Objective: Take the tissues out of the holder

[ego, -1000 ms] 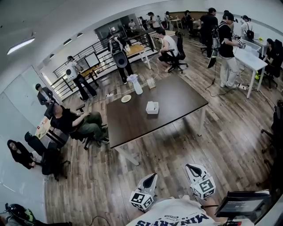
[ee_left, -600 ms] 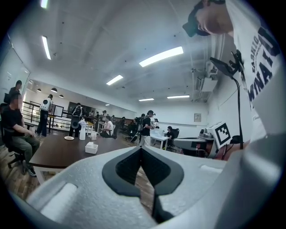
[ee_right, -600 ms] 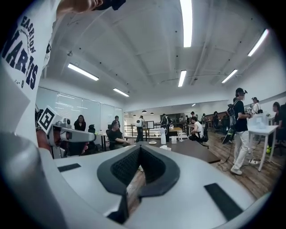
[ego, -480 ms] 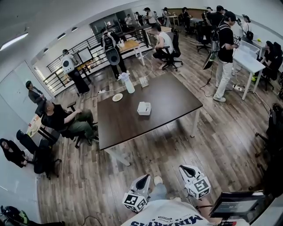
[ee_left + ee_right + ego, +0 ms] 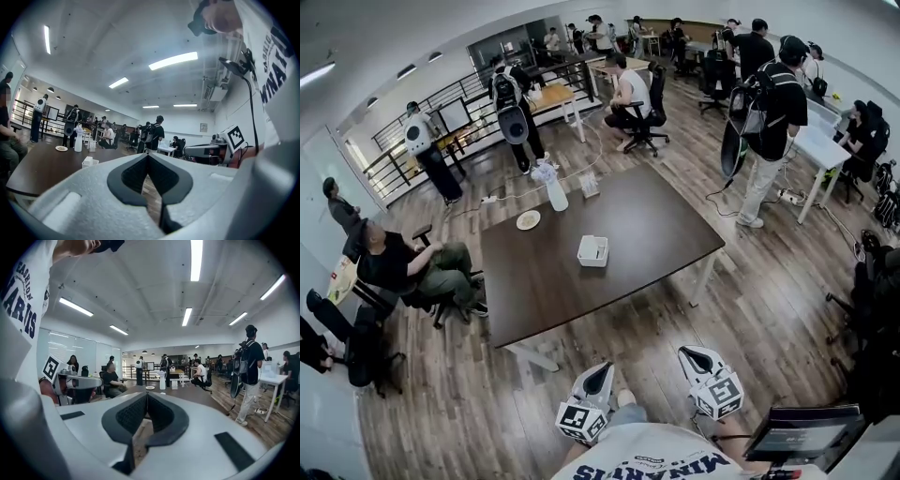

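Observation:
A white tissue holder (image 5: pixel 592 250) stands near the middle of the dark brown table (image 5: pixel 637 225); in the left gripper view the tissue holder (image 5: pixel 89 162) shows small at the left, above the jaws. Both grippers are held low over the wooden floor, short of the table's near edge. My left gripper (image 5: pixel 601 369) and my right gripper (image 5: pixel 685 352) both point toward the table. In each gripper view the jaws meet at the tips, left gripper (image 5: pixel 148 155) and right gripper (image 5: pixel 146 394), shut with nothing between them.
On the table's far side stand a white bottle (image 5: pixel 555 192), a small plate (image 5: pixel 528 219) and a small stand (image 5: pixel 589 185). A seated person (image 5: pixel 403 267) is left of the table, a standing person with a backpack (image 5: pixel 769 122) to its right. A screen (image 5: pixel 797 433) sits at bottom right.
Both grippers and the head camera have advanced toward the table, which now sits closer and lower in the head view. The backpack person has stepped nearer. The jaws stay shut.

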A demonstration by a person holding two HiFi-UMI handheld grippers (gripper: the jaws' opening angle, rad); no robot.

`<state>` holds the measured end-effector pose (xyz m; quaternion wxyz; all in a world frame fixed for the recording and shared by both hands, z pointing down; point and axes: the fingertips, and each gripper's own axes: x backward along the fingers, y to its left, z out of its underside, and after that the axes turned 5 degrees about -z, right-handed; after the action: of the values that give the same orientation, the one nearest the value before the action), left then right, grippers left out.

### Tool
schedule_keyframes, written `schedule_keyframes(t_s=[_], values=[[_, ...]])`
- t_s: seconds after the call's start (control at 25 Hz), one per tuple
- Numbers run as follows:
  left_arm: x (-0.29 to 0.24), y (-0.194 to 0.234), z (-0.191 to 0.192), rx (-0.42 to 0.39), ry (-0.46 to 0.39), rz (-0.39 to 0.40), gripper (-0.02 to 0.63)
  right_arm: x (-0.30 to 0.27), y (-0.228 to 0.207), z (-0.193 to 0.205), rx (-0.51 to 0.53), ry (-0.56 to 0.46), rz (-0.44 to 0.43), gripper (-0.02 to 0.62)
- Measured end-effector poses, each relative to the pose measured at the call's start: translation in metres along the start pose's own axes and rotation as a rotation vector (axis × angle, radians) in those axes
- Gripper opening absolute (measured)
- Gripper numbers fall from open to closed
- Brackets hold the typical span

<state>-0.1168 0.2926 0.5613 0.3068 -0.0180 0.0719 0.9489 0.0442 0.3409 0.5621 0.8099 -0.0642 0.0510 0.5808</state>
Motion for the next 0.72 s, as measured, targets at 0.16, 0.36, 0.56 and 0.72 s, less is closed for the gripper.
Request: schedule_keyframes(t_s=[0.16, 0.36, 0.56, 0.72], values=[[-0.040, 0.048, -0.010, -0.011, -0.007, 0.040, 0.005, -0.046, -0.025, -0.015, -0.014, 0.005, 0.053, 0.009], [-0.075, 0.103, -0.008, -0.030, 0.002, 0.092, 0.005, -0.107, -0.034, -0.018, -0.028, 0.020, 0.083, 0.009], [-0.100, 0.148, -0.009, -0.016, 0.028, 0.096, 0.005, -0.158, -0.038, -0.034, -0.027, 0.013, 0.070, 0.009], [-0.132, 0.173, -0.014, -0.027, 0.029, 0.108, 0.005, -0.194, -0.060, -0.041, -0.021, 0.011, 0.064, 0.009]])
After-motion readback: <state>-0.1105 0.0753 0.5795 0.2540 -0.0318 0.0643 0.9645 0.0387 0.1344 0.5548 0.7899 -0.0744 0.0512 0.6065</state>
